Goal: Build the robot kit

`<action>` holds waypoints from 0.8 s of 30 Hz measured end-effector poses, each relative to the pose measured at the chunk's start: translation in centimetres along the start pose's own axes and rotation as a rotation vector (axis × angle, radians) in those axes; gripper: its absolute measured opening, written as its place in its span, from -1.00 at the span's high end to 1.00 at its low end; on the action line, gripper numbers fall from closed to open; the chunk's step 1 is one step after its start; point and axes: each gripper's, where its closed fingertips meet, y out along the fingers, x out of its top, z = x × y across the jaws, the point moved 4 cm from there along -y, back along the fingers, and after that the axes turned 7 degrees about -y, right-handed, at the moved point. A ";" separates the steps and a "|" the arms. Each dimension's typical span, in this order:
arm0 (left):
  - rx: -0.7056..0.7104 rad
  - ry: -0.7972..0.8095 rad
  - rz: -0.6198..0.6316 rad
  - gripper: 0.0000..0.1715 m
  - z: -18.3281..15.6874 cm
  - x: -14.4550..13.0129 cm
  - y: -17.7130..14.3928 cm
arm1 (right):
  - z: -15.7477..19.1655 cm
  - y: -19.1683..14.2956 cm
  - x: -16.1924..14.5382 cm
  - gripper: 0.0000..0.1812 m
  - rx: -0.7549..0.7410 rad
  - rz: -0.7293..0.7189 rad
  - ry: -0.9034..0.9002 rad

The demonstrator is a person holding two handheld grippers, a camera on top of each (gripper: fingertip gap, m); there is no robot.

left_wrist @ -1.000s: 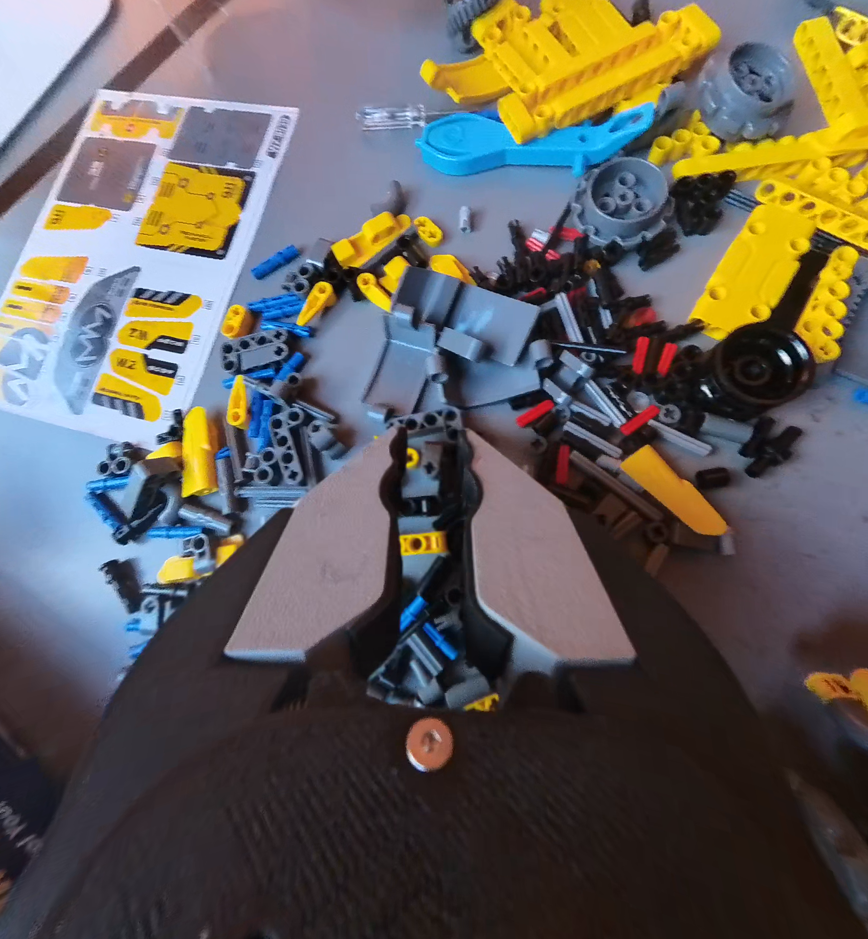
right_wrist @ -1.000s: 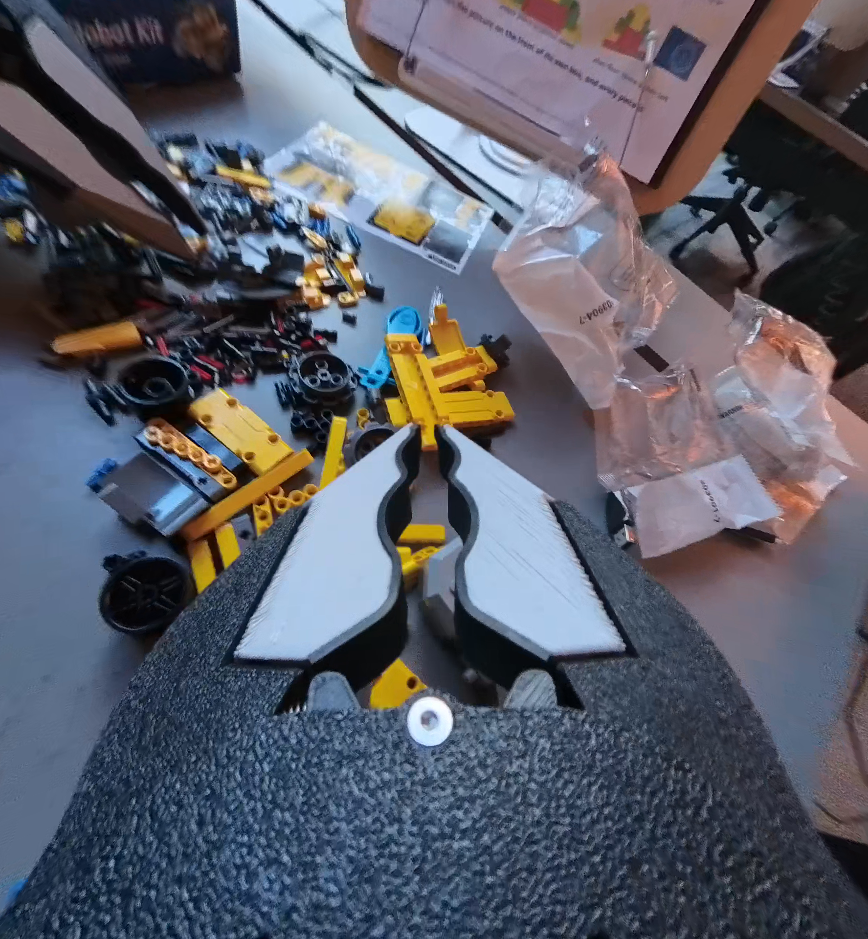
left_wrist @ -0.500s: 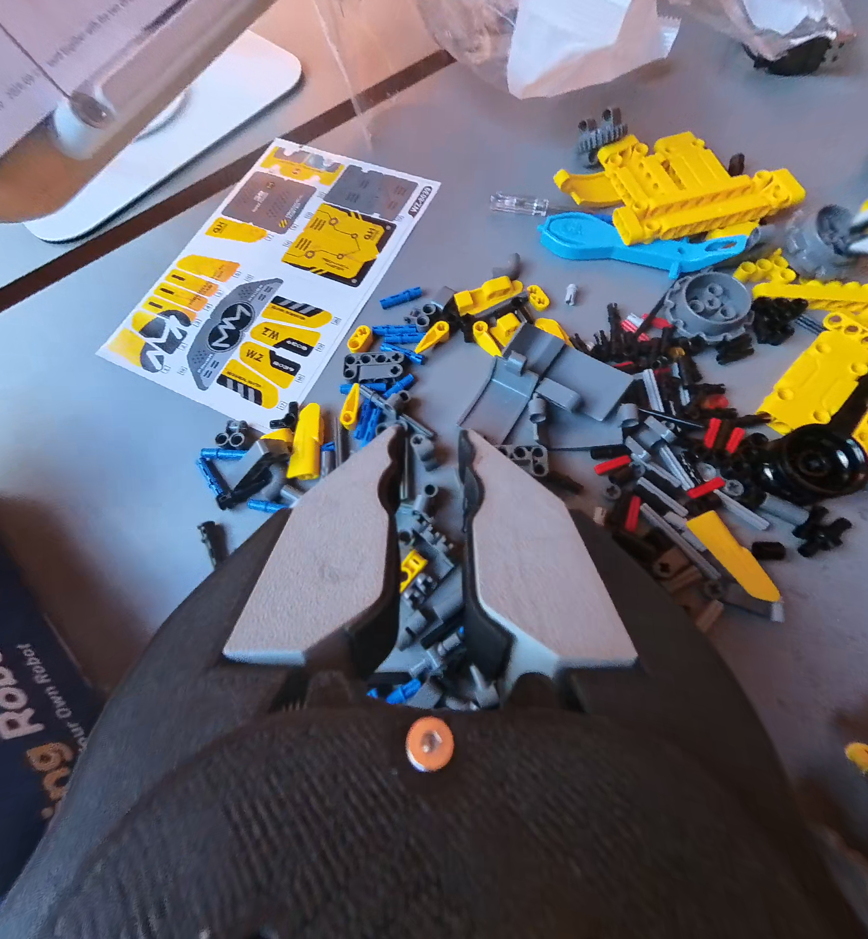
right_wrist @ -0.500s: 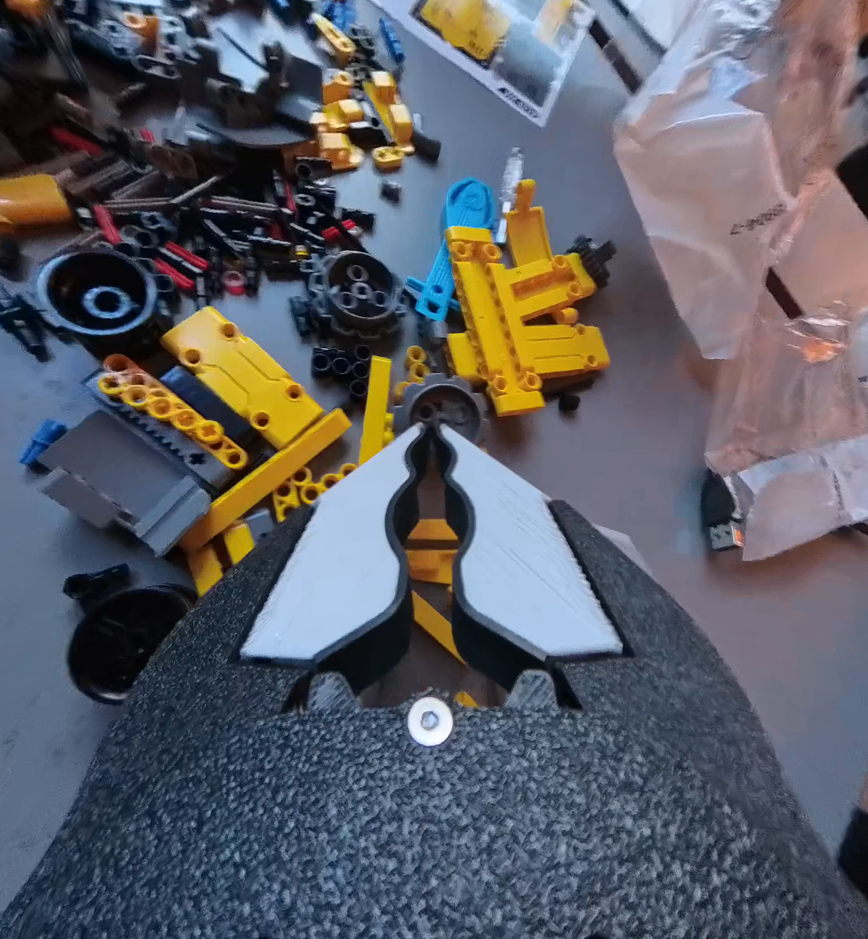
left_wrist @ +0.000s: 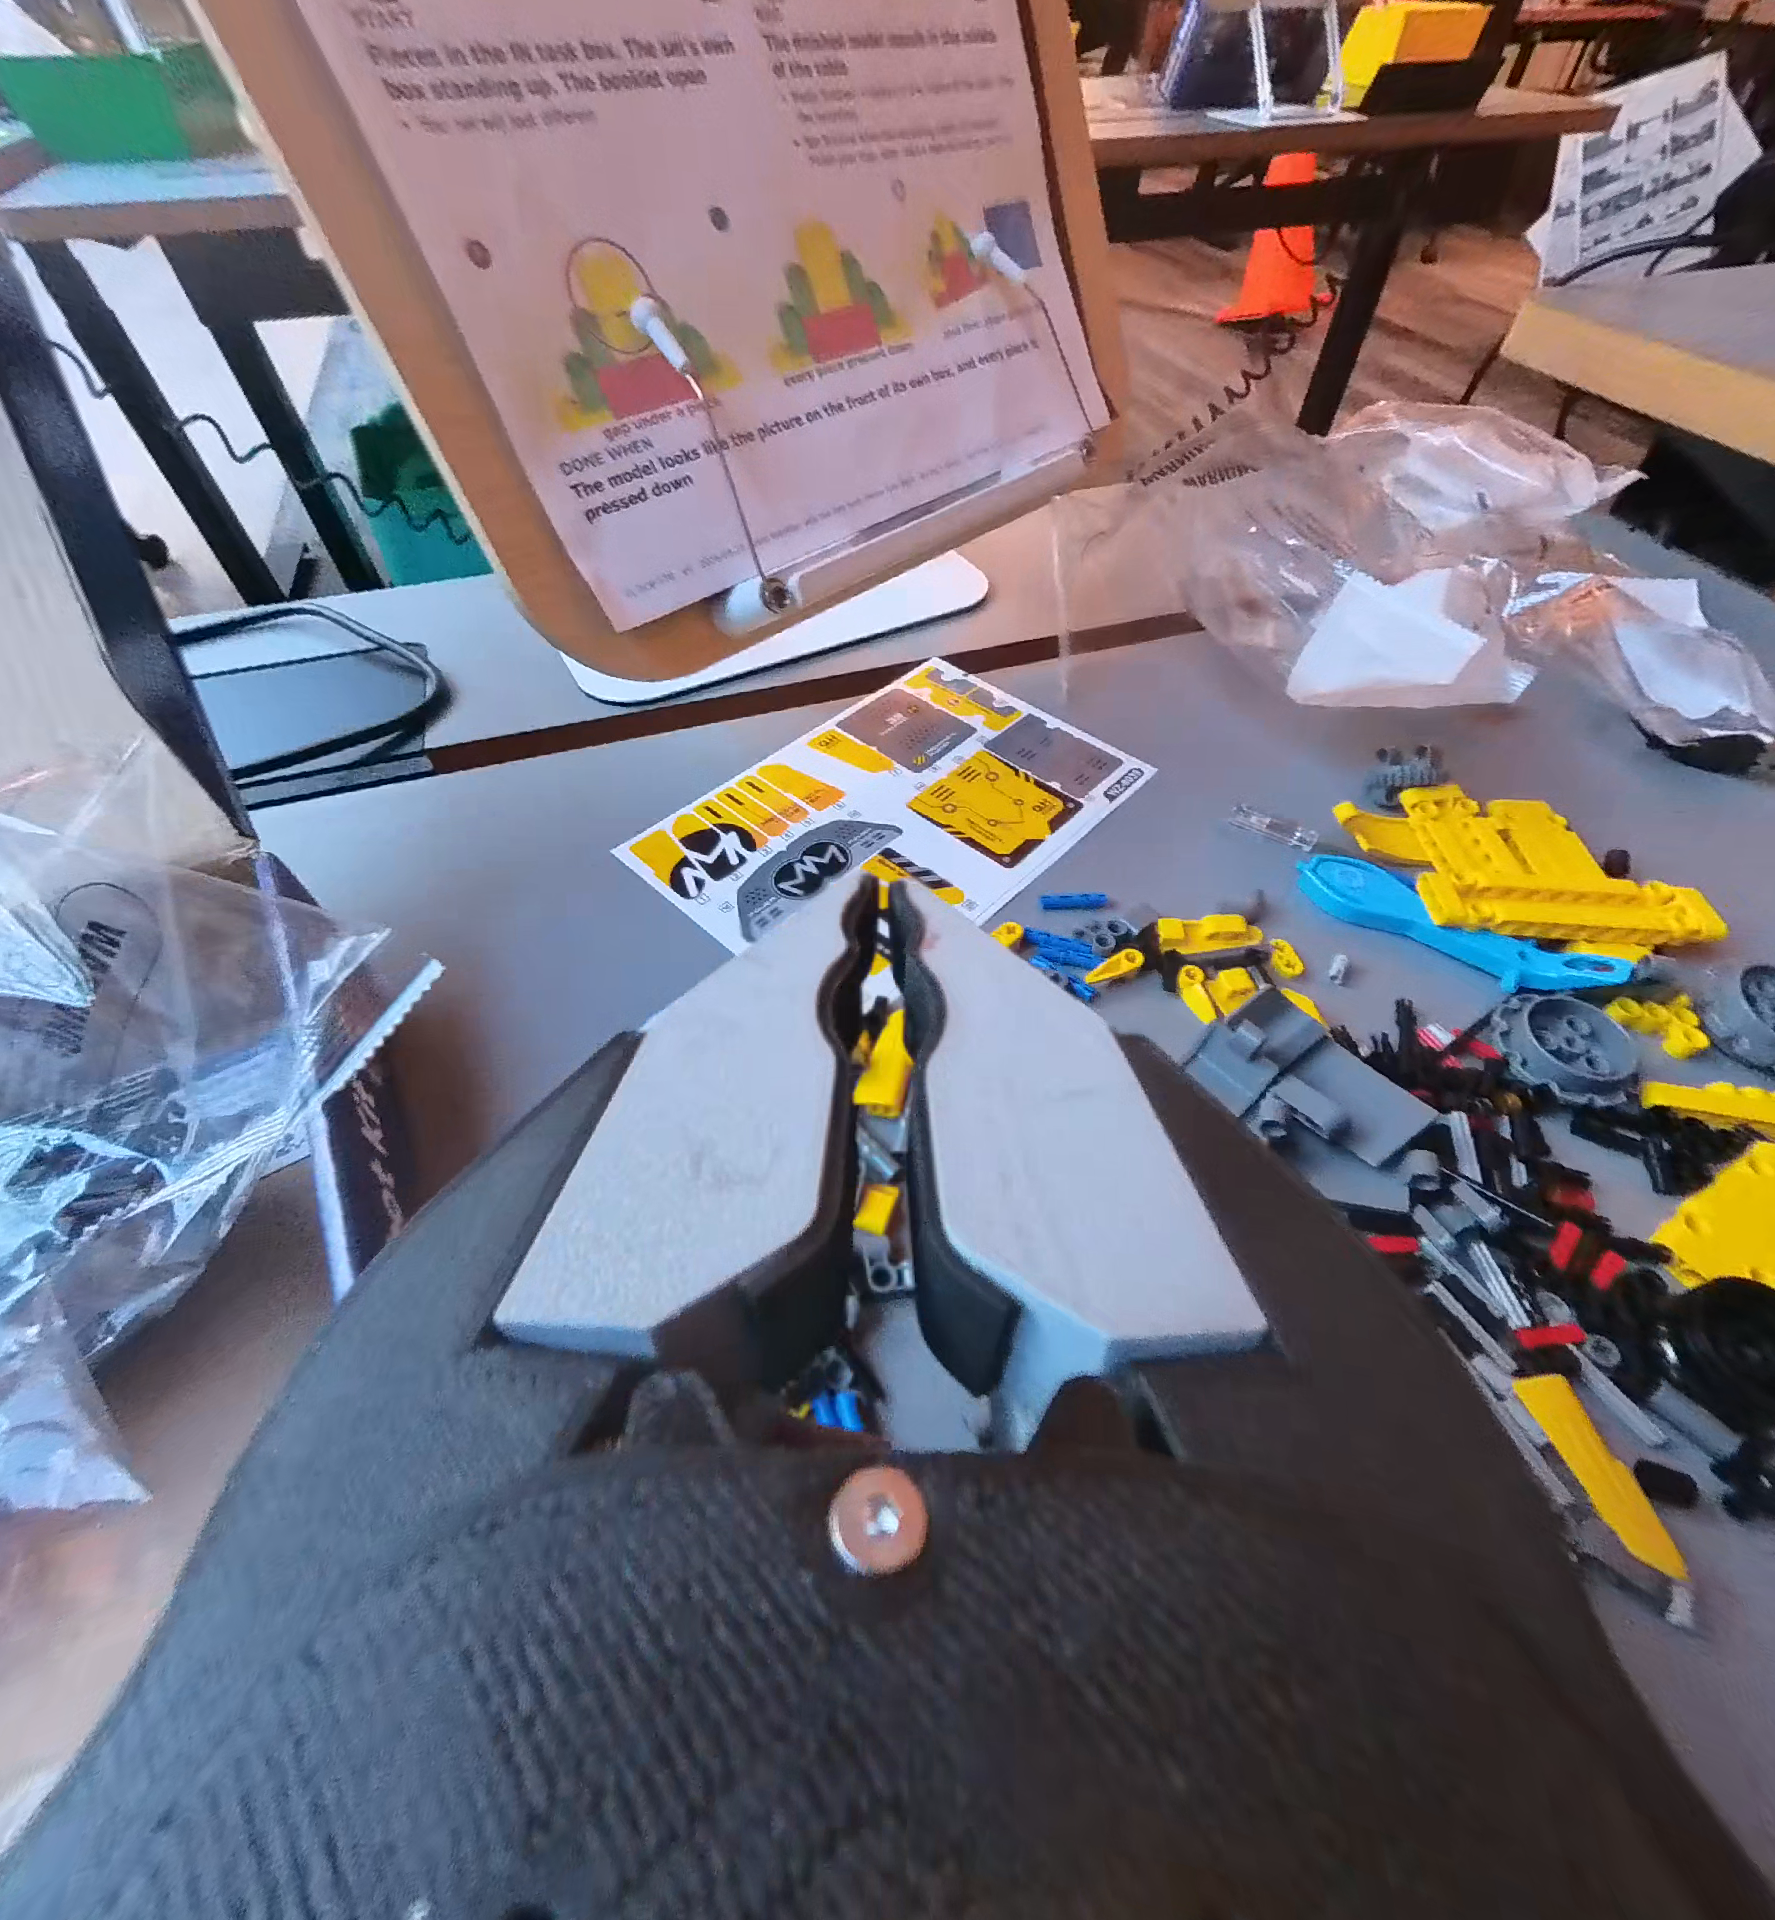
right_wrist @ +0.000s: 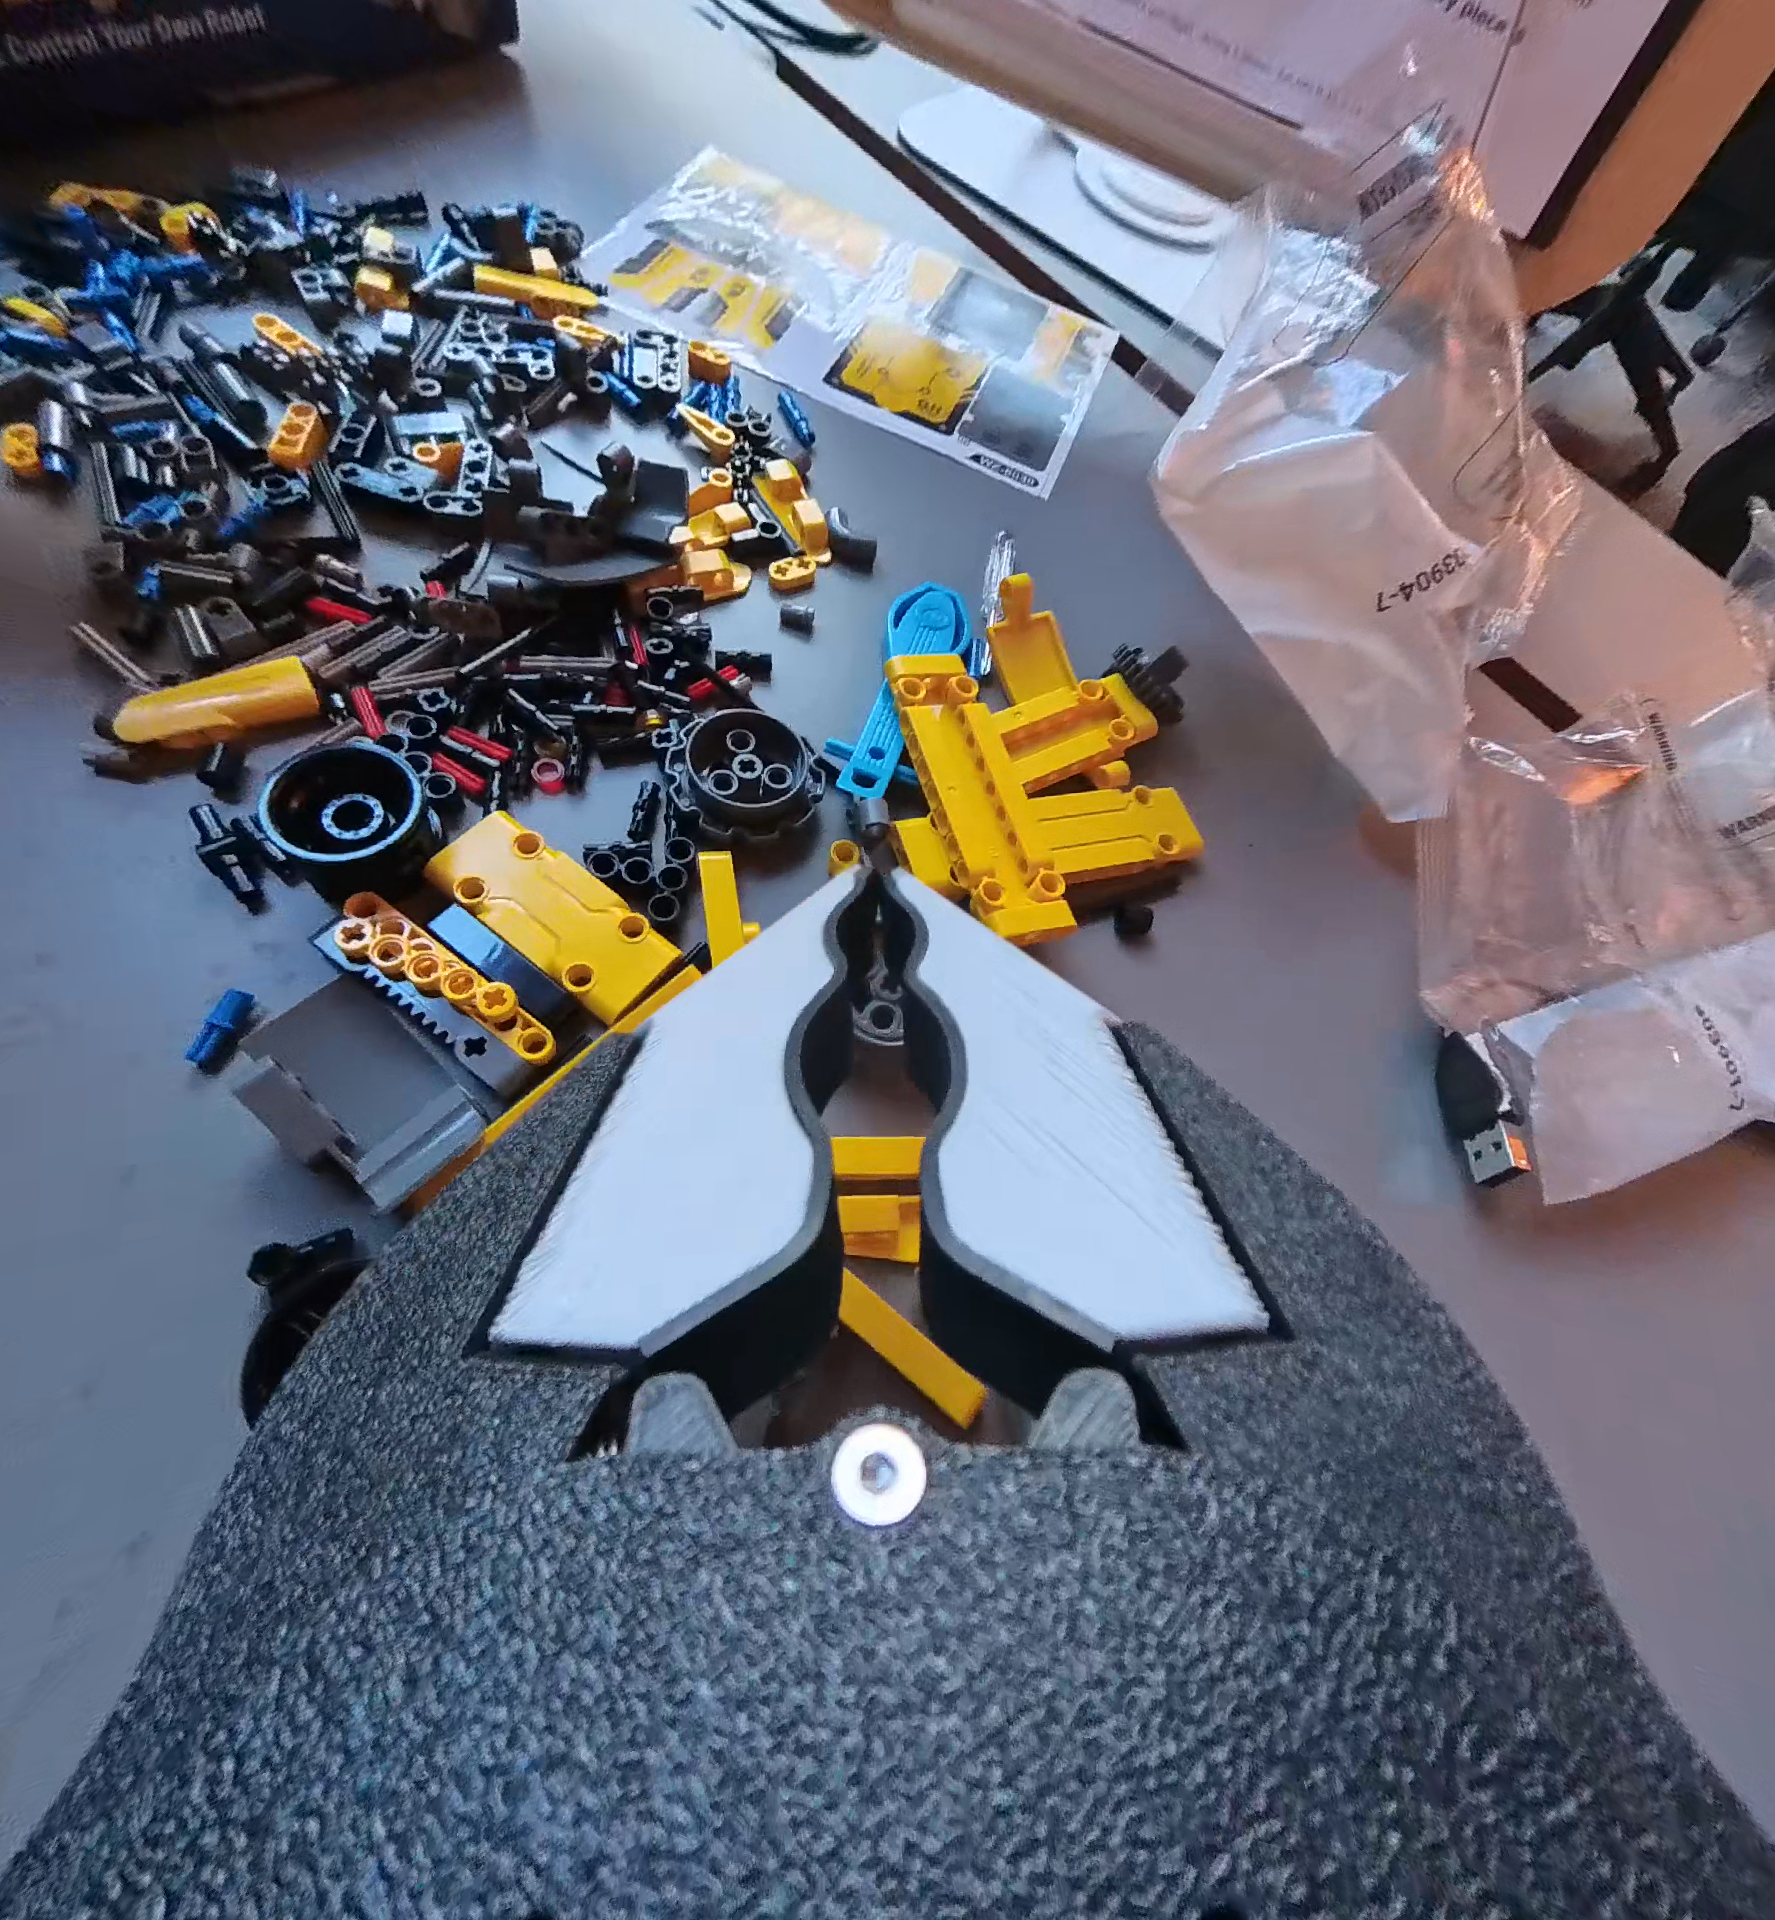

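Observation:
Loose yellow, black, grey and blue building pieces [right_wrist: 363, 499] lie spread over a grey table [right_wrist: 1278, 1351]. My right gripper [right_wrist: 875, 875] is shut, with a small grey piece [right_wrist: 870, 818] at its fingertips. It hovers just in front of a yellow beam frame [right_wrist: 1028, 779] and the end of a blue tool [right_wrist: 904, 675]. My left gripper [left_wrist: 880, 899] is shut, with nothing visibly in it. It is held above the left side of the pile [left_wrist: 1485, 1174], with its tips over a sticker sheet [left_wrist: 893, 800]. The yellow frame [left_wrist: 1517, 873] and the blue tool [left_wrist: 1434, 925] lie to its right.
A black wheel [right_wrist: 343, 810], a dark hub [right_wrist: 748, 774], a yellow panel [right_wrist: 550, 914] and a grey panel [right_wrist: 343, 1081] lie left of the right gripper. Crumpled clear bags [right_wrist: 1382, 468] and a USB dongle [right_wrist: 1480, 1117] lie at the right. A paper stand [left_wrist: 706, 312] stands behind. More bags [left_wrist: 83, 1039] and a box [left_wrist: 363, 1132] are at the left. About 30 centimeters separates my left fingertips from my right. From the right gripper's tips to the small grey piece [right_wrist: 870, 818] is close to 5 centimeters. It is also in sight in the left wrist view [left_wrist: 1647, 968].
Both grippers have lifted and tilted up from the pile. The left jaws have closed from a visible gap. The right jaws have closed, and the small grey piece now shows at their tips.

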 end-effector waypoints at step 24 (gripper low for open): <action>0.063 -0.094 -0.062 0.85 2.7 0.7 0.0 | -0.3 -0.8 1.0 1.00 -0.041 -0.069 -0.017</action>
